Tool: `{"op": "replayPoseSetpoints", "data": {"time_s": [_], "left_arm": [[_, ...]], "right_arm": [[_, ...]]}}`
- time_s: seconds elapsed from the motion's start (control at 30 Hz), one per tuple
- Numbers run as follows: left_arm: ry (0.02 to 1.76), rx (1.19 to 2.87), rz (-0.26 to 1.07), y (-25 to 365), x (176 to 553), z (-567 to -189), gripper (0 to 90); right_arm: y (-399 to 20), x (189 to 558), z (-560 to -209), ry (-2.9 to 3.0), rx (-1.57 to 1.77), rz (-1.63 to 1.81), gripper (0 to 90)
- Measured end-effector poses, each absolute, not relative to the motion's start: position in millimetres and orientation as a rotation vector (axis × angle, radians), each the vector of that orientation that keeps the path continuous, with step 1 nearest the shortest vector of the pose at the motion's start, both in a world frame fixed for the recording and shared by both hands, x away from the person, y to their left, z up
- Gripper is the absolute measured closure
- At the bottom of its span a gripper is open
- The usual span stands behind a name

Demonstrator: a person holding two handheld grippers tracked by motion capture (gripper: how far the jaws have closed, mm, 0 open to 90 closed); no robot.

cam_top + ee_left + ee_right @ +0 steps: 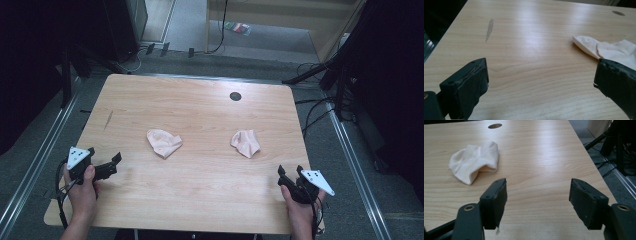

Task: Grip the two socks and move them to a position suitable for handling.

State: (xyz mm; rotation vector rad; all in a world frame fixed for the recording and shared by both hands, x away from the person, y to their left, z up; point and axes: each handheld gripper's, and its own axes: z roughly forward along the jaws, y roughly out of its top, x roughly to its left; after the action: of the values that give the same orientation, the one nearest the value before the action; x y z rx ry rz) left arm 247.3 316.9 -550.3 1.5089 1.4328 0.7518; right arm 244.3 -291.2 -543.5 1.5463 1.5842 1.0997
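Note:
Two crumpled pale pink socks lie on the wooden table [200, 175]. The left sock [163, 142] is near the middle, the right sock [246, 142] a little to its right. My left gripper [114, 161] hovers at the table's front left, open and empty; in the left gripper view the left sock [609, 48] lies ahead at the right, beyond the right jaw. My right gripper [290, 171] sits at the front right, open with nothing between its jaws. In the right gripper view the right sock [475, 161] rests ahead and to the left of the jaws.
A round cable hole [235, 96] sits near the table's far edge. A dark streak [108, 119] marks the left side of the top. Stands and cables [325, 107] crowd the floor to the right of the table, and metal rails run along both sides.

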Motion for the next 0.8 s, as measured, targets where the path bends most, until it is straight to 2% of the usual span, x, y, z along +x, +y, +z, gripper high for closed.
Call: {"op": "replayPoseSetpoints", "data": {"time_s": [0.13, 0.33, 0.4, 0.43, 0.53, 0.8], "left_arm": [[1.449, 1.526, 0.794, 312.8, 247.8, -549.9, 0.0], [1.471, 1.515, 0.786, 314.4, 248.5, -549.9, 0.0], [1.471, 1.515, 0.778, 314.8, 248.7, -549.9, 0.0], [1.471, 1.515, 0.778, 314.8, 248.7, -549.9, 0.0], [1.471, 1.499, 0.760, 315.7, 246.8, -550.2, 0.0], [1.463, 1.508, 0.751, 315.4, 245.8, -550.2, 0.0]], "right_arm": [[-290.3, 241.4, -540.1, 1.634, 1.525, 1.130, 34.6], [-279.2, 242.6, -529.2, 1.623, 1.521, 1.165, 42.5], [-267.9, 249.6, -520.9, 1.654, 1.537, 1.175, 50.9], [-267.9, 249.6, -520.9, 1.654, 1.537, 1.175, 50.9], [-253.1, 261.3, -510.1, 1.668, 1.552, 1.236, 58.4], [-208.4, 303.8, -508.2, 1.819, 1.528, 1.179, 57.7]]}}
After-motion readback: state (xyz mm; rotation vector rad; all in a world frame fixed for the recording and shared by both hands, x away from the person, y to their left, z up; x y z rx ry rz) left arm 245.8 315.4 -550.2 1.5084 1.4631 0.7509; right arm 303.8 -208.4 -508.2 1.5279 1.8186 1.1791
